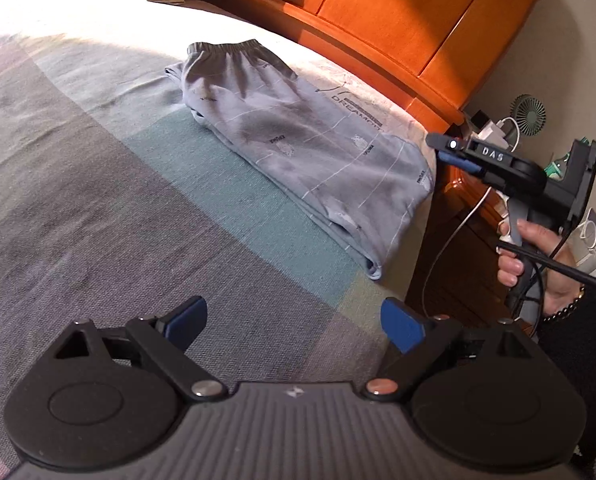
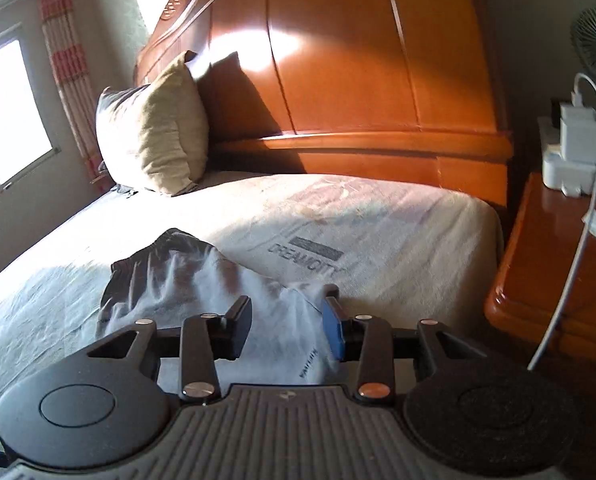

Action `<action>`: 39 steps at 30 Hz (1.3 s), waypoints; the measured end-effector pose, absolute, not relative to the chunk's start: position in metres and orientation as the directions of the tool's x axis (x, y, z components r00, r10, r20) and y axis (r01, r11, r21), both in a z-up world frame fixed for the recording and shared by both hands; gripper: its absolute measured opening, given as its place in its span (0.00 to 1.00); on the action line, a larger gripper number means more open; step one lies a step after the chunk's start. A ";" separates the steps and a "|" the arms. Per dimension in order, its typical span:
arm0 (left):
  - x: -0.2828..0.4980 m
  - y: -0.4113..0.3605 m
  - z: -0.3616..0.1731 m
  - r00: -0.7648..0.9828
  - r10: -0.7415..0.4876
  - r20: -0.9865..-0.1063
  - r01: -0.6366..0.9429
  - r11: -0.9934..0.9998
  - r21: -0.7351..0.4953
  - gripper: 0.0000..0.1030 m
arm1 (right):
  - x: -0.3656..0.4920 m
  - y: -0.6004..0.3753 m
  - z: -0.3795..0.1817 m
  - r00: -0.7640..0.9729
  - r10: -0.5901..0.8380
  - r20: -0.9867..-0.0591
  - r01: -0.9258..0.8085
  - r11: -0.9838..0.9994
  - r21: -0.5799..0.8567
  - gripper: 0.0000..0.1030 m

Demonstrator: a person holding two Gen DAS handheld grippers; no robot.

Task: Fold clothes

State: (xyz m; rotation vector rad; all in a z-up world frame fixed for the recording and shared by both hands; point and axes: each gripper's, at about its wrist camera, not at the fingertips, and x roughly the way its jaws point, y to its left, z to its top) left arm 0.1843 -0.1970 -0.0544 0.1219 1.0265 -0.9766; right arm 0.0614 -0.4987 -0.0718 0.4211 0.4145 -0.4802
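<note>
Grey-blue printed trousers (image 1: 298, 148) lie folded lengthwise on the bed, waistband toward the headboard, leg ends near the bed's right edge. My left gripper (image 1: 294, 324) hovers open over the striped bedspread (image 1: 98, 200), well short of the trousers, with nothing between its blue pads. A hand (image 1: 537, 256) holds my right gripper (image 1: 443, 150) just off the bed's right edge, beside the trouser legs. In the right wrist view the right gripper (image 2: 288, 328) stands open above the trousers (image 2: 178, 280); the cloth lies beneath the fingers and is not pinched.
An orange wooden headboard (image 1: 377, 20) runs behind the bed, with a beige pillow (image 2: 158, 128) against it. To the right stands a wooden nightstand (image 2: 557, 260) with white chargers (image 2: 577, 148), a hanging cable (image 2: 569, 280) and a small fan (image 1: 529, 110). A window (image 2: 6, 112) is at far left.
</note>
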 end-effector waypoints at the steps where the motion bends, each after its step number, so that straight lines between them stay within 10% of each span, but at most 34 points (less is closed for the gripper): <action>1: 0.183 -0.197 -0.056 0.171 -0.612 -0.772 0.735 0.601 -0.314 0.91 | 0.073 -0.498 -0.071 0.816 -0.335 -0.471 0.490 0.832 0.258 0.53; 9: 0.176 -0.178 -0.062 0.246 -0.565 -0.788 0.722 0.649 -0.240 0.91 | 0.094 -0.525 -0.097 0.753 -0.278 -0.596 0.495 0.836 0.236 0.49; 20: 0.189 -0.136 -0.051 0.385 -0.479 -0.789 0.590 0.785 -0.189 0.91 | 0.225 -0.471 -0.085 0.768 -0.093 -0.634 0.226 0.965 0.131 0.66; 39: 0.187 -0.082 -0.057 0.400 -0.455 -0.796 0.499 0.836 -0.227 0.91 | 0.369 -0.452 -0.104 0.739 -0.175 -0.650 0.199 0.979 -0.037 0.90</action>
